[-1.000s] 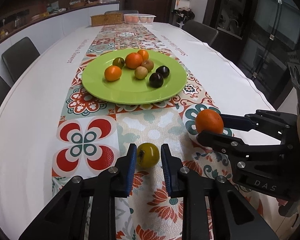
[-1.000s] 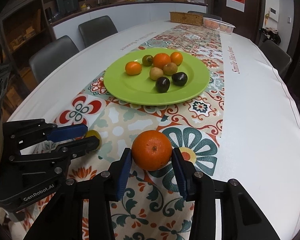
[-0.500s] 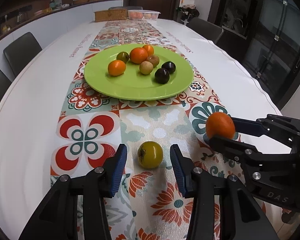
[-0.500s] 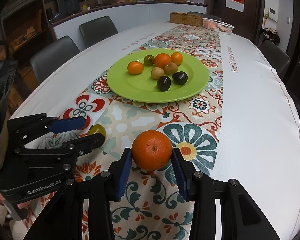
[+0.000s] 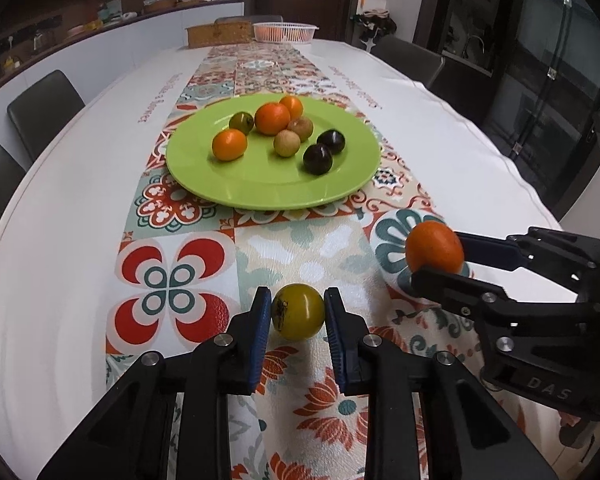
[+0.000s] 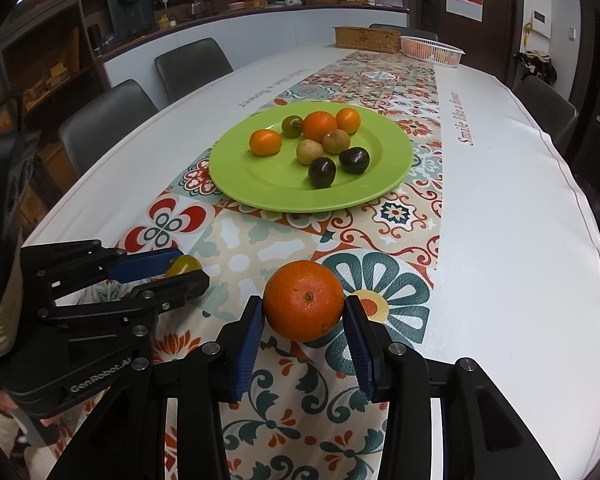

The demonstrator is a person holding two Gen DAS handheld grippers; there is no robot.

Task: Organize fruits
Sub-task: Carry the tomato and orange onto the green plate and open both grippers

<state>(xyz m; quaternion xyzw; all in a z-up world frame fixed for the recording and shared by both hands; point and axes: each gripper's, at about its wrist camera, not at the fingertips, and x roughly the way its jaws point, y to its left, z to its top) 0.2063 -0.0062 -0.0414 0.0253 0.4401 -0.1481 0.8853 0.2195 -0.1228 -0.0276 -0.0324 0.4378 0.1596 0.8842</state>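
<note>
Left wrist view: at lower centre, the left gripper (image 5: 298, 312) is seen pinching a yellow-green fruit (image 5: 298, 311), both blue pads touching its sides. At right, the right gripper (image 5: 436, 258) is seen clamped on an orange (image 5: 435, 247). On the green plate (image 5: 260, 188) at upper centre, seven fruits are counted: three orange, two dark, one brown, one tan, plus one green, making eight. A slip is judged possible, since the round fruit is held only at its widest line; a jolt could roll it out onto the cloth.

Right wrist view: at lower centre, the orange (image 6: 304, 300) is pinched between the right gripper's pads (image 6: 250, 344). At lower left, the left gripper (image 6: 184, 270) is closed on the yellow-green fruit (image 6: 185, 265), mostly hidden. The plate (image 6: 268, 192) sits at upper centre with the same eight fruits. A collision between the two grippers is judged a risk if both are carried to the plate together.
</note>
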